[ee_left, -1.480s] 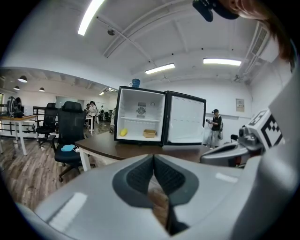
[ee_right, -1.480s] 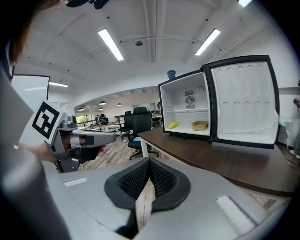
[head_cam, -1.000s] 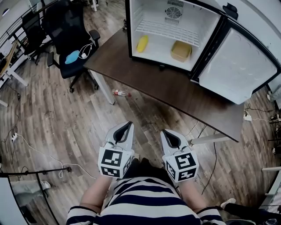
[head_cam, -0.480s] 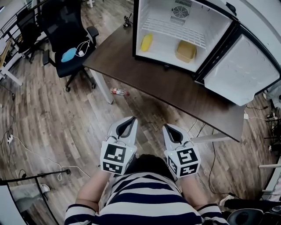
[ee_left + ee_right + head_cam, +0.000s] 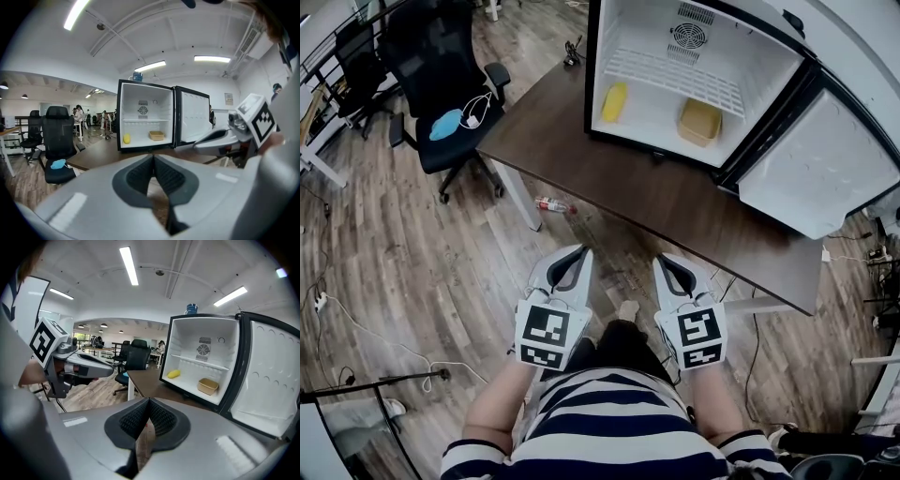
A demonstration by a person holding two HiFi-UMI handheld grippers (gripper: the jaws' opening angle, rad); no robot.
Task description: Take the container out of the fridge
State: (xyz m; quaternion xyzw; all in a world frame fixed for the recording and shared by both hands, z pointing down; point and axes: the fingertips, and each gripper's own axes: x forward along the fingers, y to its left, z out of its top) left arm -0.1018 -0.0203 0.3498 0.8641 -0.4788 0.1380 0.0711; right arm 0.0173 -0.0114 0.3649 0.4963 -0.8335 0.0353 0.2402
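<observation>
The tan container [image 5: 700, 122] sits on the floor of the open white fridge [image 5: 750, 70], to the right of a yellow item [image 5: 614, 101]. Both show in the left gripper view, container [image 5: 156, 136] and yellow item [image 5: 126, 138], and in the right gripper view, container [image 5: 208, 386]. My left gripper [image 5: 581, 251] and right gripper [image 5: 661, 260] are held side by side over the wooden floor, short of the table and far from the fridge. Each one is shut with nothing in it, left [image 5: 153, 157], right [image 5: 149, 401].
The fridge stands on a dark brown table [image 5: 675, 206], its door [image 5: 825, 164] swung open to the right. A black office chair [image 5: 441, 84] with a blue mask on the seat stands at the left. A plastic bottle [image 5: 551, 203] and cables lie on the floor.
Both grippers have moved forward toward the table, still side by side and shut. The fridge and table sit a little nearer in the head view.
</observation>
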